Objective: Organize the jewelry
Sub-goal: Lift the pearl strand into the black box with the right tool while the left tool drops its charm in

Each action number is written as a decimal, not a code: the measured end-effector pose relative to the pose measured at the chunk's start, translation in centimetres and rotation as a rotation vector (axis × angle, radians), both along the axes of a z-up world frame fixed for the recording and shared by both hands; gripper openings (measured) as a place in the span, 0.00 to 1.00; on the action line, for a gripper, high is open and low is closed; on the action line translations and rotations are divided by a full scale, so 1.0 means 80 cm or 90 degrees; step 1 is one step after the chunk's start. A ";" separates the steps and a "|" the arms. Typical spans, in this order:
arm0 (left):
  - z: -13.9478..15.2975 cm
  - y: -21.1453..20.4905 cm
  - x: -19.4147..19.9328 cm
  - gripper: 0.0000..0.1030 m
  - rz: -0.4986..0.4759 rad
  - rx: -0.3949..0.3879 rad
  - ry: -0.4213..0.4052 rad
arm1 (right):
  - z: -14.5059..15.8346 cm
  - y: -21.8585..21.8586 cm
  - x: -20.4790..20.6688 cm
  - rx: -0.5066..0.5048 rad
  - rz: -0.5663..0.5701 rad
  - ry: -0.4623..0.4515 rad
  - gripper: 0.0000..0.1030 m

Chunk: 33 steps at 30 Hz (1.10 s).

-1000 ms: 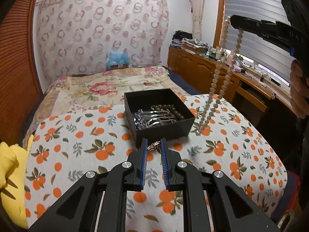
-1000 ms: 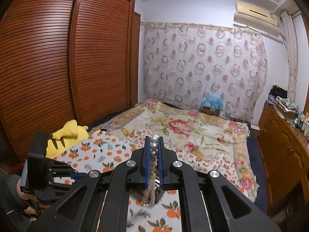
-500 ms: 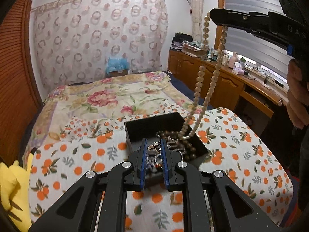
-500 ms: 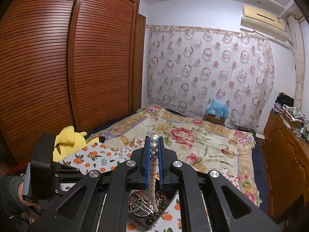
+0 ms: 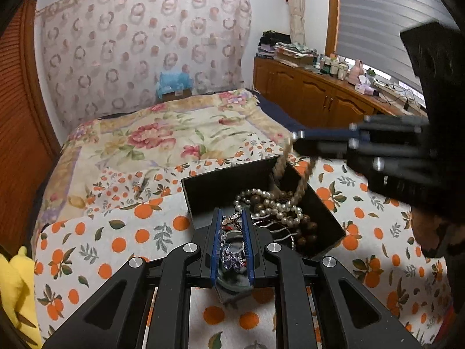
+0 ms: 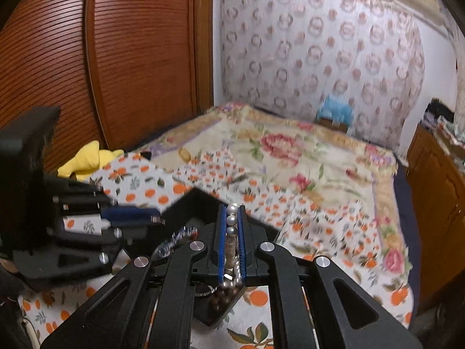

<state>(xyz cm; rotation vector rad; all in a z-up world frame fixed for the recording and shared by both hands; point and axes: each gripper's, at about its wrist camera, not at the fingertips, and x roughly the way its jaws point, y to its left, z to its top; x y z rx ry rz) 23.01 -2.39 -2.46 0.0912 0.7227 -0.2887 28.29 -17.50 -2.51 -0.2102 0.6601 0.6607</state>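
Observation:
A black open box (image 5: 215,186) sits on the orange-print cloth and holds pearl and brown bead strands. My left gripper (image 5: 232,218) is shut on a small sparkly chain piece (image 5: 232,257) that hangs over the box's near wall. My right gripper (image 6: 232,212) is shut on a pearl necklace (image 6: 231,220); in the left wrist view the right gripper (image 5: 295,139) holds it just above the box, and the necklace (image 5: 282,165) trails down into the heap (image 5: 276,206). The box (image 6: 191,203) lies under both grippers in the right wrist view.
The orange-print cloth (image 5: 116,244) covers the near end of a bed with a floral quilt (image 5: 162,133). A yellow plush toy (image 5: 14,285) lies at the left edge. Wooden cabinets (image 5: 314,96) run along the right; a slatted wardrobe (image 6: 116,58) stands on the left.
My right gripper has dropped low over the box and most of the pearl necklace has piled inside. My left gripper has moved forward to the box's near wall with its chain piece.

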 end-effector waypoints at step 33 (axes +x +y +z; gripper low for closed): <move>0.000 -0.012 0.039 0.33 0.008 0.014 -0.005 | -0.029 -0.044 -0.071 0.024 -0.018 0.035 0.21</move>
